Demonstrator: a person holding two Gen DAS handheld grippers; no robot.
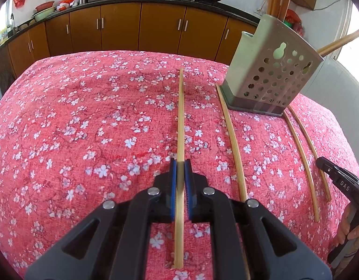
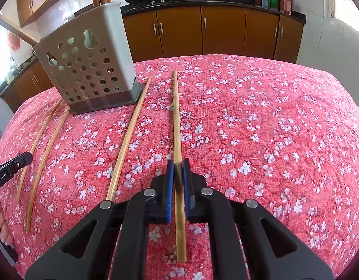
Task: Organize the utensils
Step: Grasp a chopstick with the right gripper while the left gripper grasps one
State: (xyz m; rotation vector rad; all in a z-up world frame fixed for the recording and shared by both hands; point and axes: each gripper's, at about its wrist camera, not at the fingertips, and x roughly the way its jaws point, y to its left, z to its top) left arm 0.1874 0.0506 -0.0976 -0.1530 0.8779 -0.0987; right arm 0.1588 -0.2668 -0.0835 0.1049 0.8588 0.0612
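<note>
Left tongs (image 1: 180,165): clamped on a chopstick (image 1: 181,107)
Right tongs (image 2: 178,165): clamped on another chopstick (image 2: 177,116)
Holder (image 1: 270,74): upper right of the left view, upper left of the right
Chopstick axes: along the fingers

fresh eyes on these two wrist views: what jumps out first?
The pink floral tablecloth fills both views, with a perforated grey utensil holder standing at its far side, sticks already in it. Each gripper has its jaws shut on a chopstick: the left gripper on one, the right gripper on another. Three loose chopsticks lie between them.
</note>
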